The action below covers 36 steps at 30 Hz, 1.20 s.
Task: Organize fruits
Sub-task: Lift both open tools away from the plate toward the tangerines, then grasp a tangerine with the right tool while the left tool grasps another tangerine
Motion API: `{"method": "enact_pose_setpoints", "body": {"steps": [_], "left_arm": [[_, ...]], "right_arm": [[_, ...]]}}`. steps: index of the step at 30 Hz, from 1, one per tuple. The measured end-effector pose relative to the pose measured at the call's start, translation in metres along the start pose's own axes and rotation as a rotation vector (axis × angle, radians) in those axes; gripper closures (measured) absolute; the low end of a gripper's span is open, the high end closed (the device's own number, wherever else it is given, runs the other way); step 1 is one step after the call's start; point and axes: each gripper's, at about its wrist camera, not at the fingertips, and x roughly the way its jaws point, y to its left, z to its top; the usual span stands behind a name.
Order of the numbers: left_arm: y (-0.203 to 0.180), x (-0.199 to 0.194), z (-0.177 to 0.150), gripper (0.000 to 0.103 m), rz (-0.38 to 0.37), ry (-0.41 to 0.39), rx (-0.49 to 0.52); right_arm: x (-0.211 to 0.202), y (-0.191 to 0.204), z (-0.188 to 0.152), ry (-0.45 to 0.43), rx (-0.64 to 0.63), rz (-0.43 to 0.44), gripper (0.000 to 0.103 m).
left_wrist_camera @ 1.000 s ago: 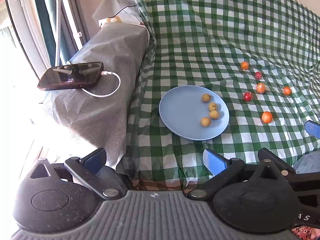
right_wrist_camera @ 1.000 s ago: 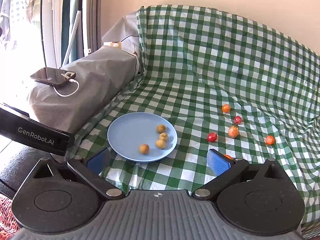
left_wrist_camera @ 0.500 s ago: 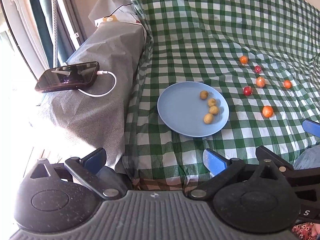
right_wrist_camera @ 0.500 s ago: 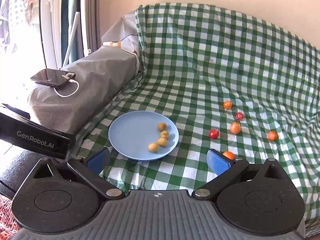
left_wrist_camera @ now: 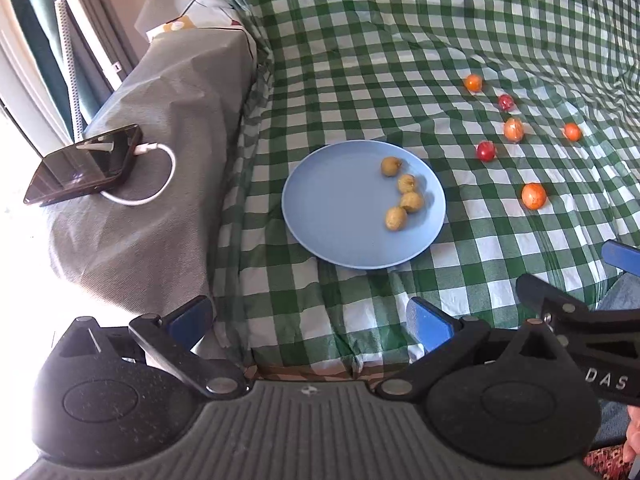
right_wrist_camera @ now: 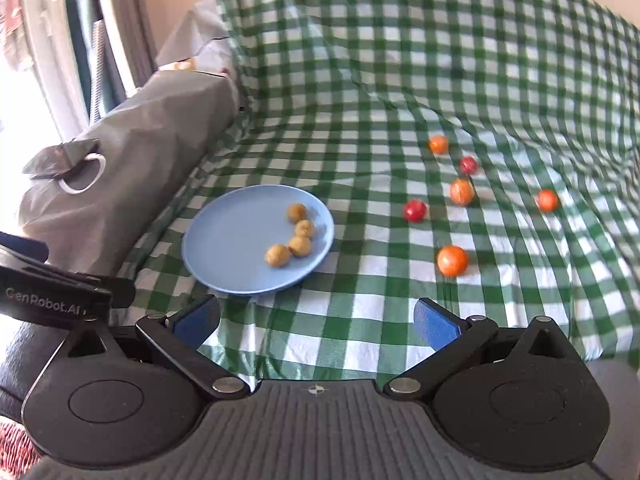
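Checked cloth [right_wrist_camera: 360,312]: four plated [right_wrist_camera: 224,240], six loose fruits [right_wrist_camera: 452,260]

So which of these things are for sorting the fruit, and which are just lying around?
For the job:
- blue plate
- four yellow-brown fruits on the plate
- four orange fruits on the checked cloth
- two red fruits on the cloth
- left gripper and right gripper, both open and empty

Just lying about:
- phone with its white cable
- grey cover under the phone

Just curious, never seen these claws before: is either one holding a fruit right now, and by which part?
Neither. The left gripper and right gripper are open and hold nothing.
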Motion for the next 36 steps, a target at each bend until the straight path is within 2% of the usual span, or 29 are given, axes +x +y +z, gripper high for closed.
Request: {"method": "enact_pose_setpoints", "body": {"steps": [3, 6, 11, 15, 22, 25, 30, 33, 36], "left_arm": [[-0.011, 0.008, 0.014, 0.0, -0.006, 0.005, 0.02], [-0.026, 0.018, 0.033, 0.0, -0.036, 0.021, 0.035], [-0.061, 0.047, 0.079, 0.0, -0.159, 0.081, 0.047], [-0.109, 0.076, 0.125, 0.0, -0.232, 0.087, 0.117], [-0.217, 0.147, 0.191, 0.0, -0.261, 0.089, 0.304], [-0.256, 0.184, 0.212, 0.0, -0.237, 0.087, 0.369], [-0.295, 0.239, 0.229, 0.0, -0.226, 0.091, 0.424], [-0.308, 0.269, 0.23, 0.0, -0.202, 0.127, 0.443], [-0.302, 0.275, 0.232, 0.0, -0.252, 0.098, 0.398]], "right_arm": [[0.009, -0.017, 0.002, -0.024, 0.063, -0.049, 0.001], [0.021, -0.045, 0.006, -0.055, 0.144, -0.146, 0.001], [0.053, -0.111, 0.016, -0.096, 0.236, -0.312, 0.001], [0.093, -0.172, 0.032, -0.137, 0.278, -0.465, 0.001], [0.183, -0.269, 0.065, -0.13, 0.384, -0.609, 0.001], [0.219, -0.298, 0.075, -0.124, 0.399, -0.569, 0.001], [0.256, -0.312, 0.085, -0.141, 0.297, -0.473, 0.001], [0.271, -0.322, 0.088, -0.091, 0.326, -0.425, 0.001], [0.279, -0.325, 0.089, -0.087, 0.321, -0.484, 0.001]]}}
